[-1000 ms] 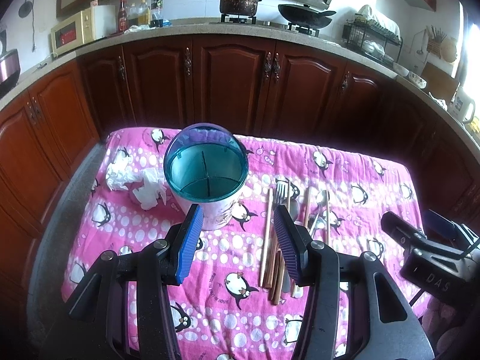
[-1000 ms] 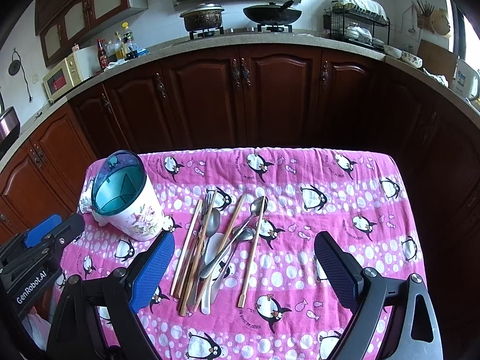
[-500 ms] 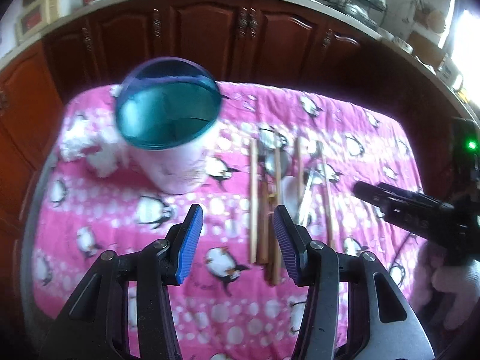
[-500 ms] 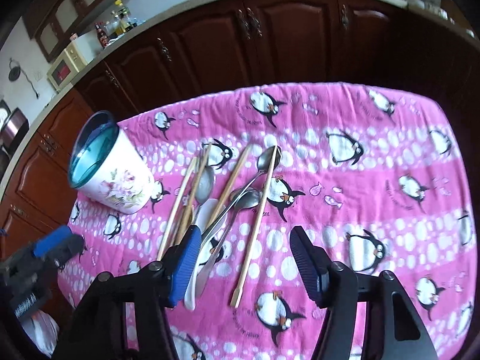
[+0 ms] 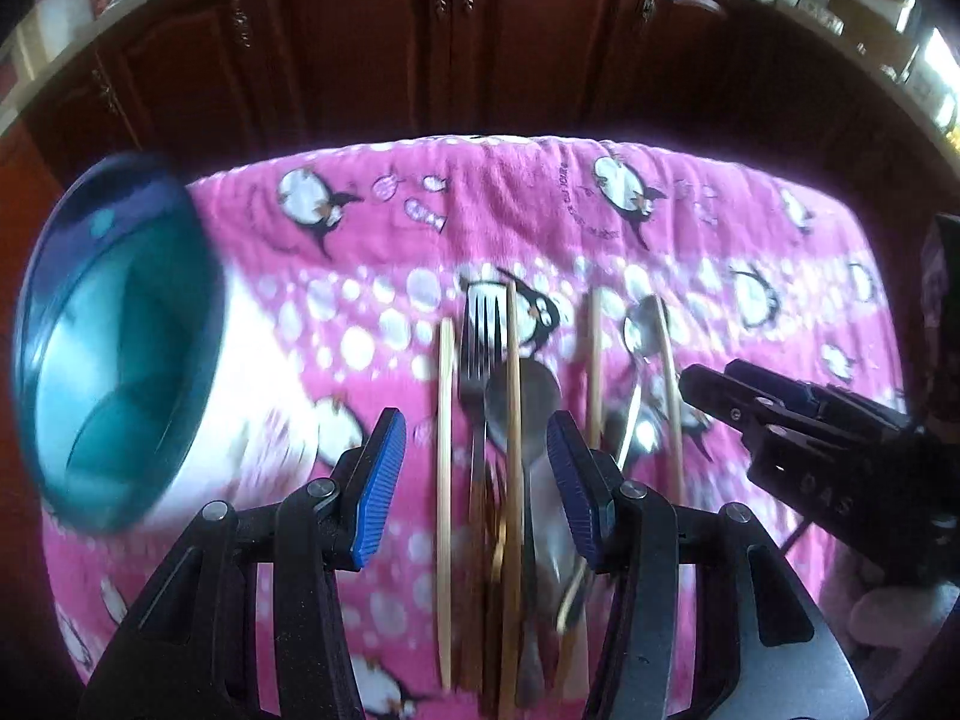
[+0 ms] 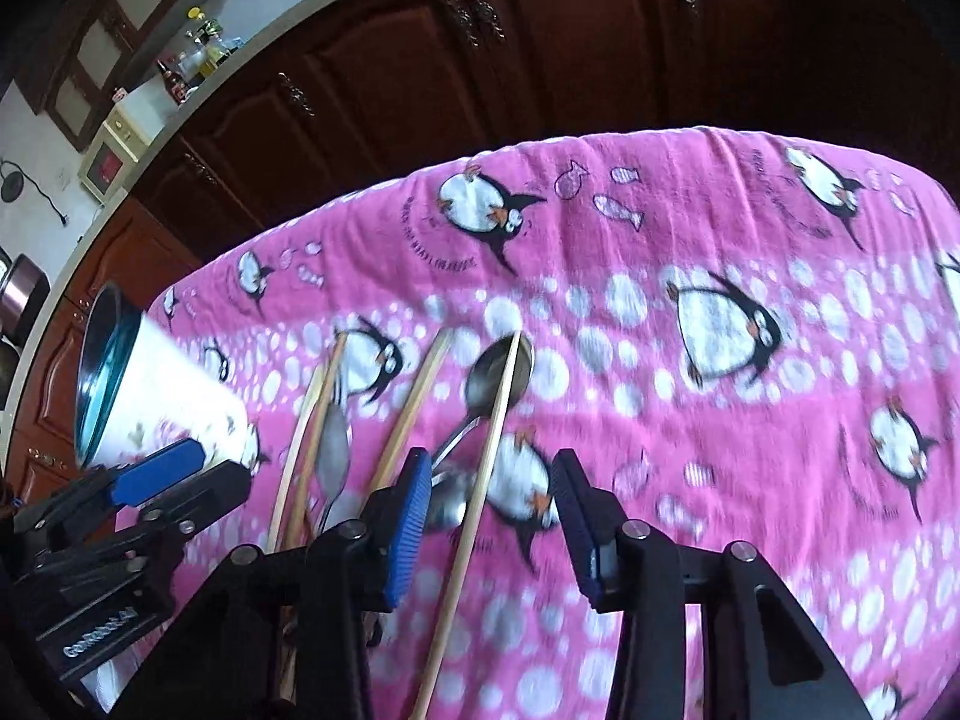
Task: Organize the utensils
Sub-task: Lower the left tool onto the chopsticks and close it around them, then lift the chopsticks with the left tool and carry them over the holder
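Chopsticks (image 5: 445,450), fork (image 5: 478,348) and spoons (image 6: 501,369) lie in a row on the pink penguin cloth (image 6: 720,252) covering the tabletop. The utensil holder (image 5: 120,360) stands left of them; its teal compartments show nothing inside. Left tongs (image 5: 474,480) and right tongs (image 6: 492,516) hover open over the row, holding nothing.

From the left hand-held gripper (image 5: 477,492) we look down and forward, close over the bench (image 5: 690,222) toward the dark cupboards (image 5: 372,48). From the right hand-held gripper (image 6: 492,522) we look the same way, just as close. We see the same spoon (image 5: 641,324) (image 6: 501,369) and white cup (image 5: 120,360) (image 6: 156,384) in both views.
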`<state>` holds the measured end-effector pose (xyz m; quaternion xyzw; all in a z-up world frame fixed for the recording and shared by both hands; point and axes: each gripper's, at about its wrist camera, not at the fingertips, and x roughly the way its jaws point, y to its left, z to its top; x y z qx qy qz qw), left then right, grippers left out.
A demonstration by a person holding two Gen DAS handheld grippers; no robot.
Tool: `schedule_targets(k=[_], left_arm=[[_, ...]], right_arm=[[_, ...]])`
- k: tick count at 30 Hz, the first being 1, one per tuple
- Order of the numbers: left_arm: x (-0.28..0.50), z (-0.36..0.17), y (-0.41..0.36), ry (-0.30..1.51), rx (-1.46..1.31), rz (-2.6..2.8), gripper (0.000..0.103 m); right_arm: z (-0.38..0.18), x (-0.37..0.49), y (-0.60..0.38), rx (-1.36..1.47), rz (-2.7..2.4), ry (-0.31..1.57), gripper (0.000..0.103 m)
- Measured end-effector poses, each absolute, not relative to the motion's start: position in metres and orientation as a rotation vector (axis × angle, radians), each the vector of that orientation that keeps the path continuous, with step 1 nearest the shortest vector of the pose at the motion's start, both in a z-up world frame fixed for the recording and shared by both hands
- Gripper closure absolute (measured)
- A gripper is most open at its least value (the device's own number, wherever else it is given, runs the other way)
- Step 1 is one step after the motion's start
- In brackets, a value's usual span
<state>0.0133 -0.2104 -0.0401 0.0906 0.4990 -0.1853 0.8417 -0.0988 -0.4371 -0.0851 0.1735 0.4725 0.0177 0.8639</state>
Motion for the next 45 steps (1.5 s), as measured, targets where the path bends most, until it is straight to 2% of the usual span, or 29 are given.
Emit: schedule_targets(k=[7,9,11,12,14,16,23,35,45], left_arm=[[0.044,-0.062,-0.24,1.088,0.244,-0.325,0.055],[0.05,-0.067,-0.245,1.099,0.244,-0.319,0.058],[0.056,-0.071,-0.248,1.11,0.245,-0.318,0.072],[0.058,-0.072,-0.25,1.115,0.247,-0.324,0.075],[0.059,-0.076,-0.253,1.126,0.243,-0.339,0.095],[0.058,-0.074,-0.251,1.131,0.219,-0.359,0.098],[0.032,-0.034,-0.215,1.035,0.105,-0.489,0.099],[-0.067,0.025,-0.144,0.891,-0.017,-0.568,0.099],[-0.1,0.116,-0.07,0.743,-0.116,-0.605,0.099]], right_arm=[[-0.099,-0.071,-0.445,0.395,0.078,1.035,0.076],[-0.103,-0.064,-0.445,0.4,0.089,1.042,0.079],[-0.106,-0.06,-0.446,0.401,0.104,1.052,0.089],[-0.106,-0.06,-0.448,0.401,0.112,1.056,0.091],[-0.108,-0.061,-0.447,0.4,0.12,1.054,0.094],[-0.107,-0.064,-0.449,0.417,0.123,1.043,0.094],[-0.075,-0.1,-0.459,0.453,0.165,0.954,0.096],[0.002,-0.153,-0.424,0.358,0.233,0.811,0.099],[0.082,-0.158,-0.382,0.307,0.332,0.666,0.099]])
